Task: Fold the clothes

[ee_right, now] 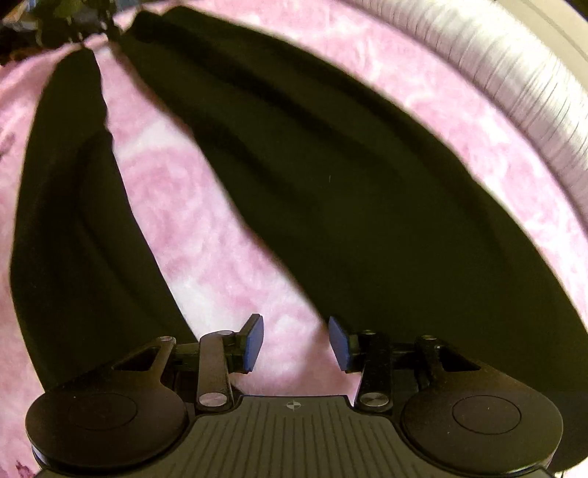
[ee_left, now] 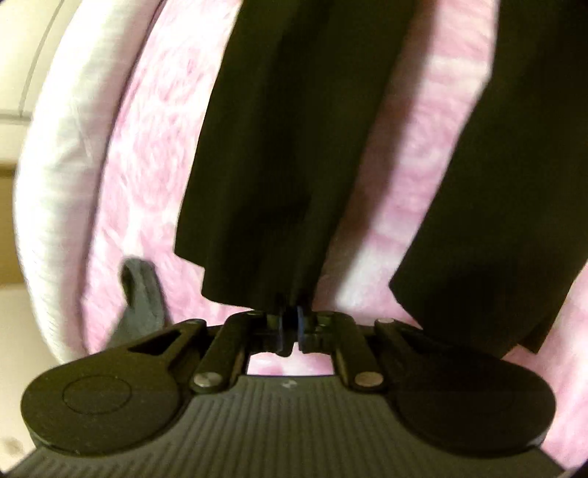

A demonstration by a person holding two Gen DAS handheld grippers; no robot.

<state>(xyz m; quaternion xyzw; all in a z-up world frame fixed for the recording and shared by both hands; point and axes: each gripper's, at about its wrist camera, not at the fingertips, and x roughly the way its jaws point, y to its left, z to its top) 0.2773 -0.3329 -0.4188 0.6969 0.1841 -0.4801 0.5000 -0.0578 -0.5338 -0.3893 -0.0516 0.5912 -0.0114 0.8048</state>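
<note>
A pair of black trousers (ee_left: 279,154) lies on a pink fluffy blanket (ee_left: 154,176). In the left wrist view my left gripper (ee_left: 290,323) is shut on the hem of one trouser leg, which hangs away from it; the second leg (ee_left: 488,206) runs along the right. In the right wrist view both legs of the black trousers (ee_right: 330,191) spread out from the far top left. My right gripper (ee_right: 296,342) stands open over the blanket between the two legs, its blue pads (ee_right: 253,342) holding nothing; the right pad sits just by the edge of the wider leg.
A grey cloth item (ee_left: 141,294) lies on the blanket to the left of my left gripper. The white mattress edge (ee_left: 62,176) curves along the left, and also shows as the mattress edge (ee_right: 522,84) at the upper right. A dark clutter (ee_right: 55,18) sits at the far top left.
</note>
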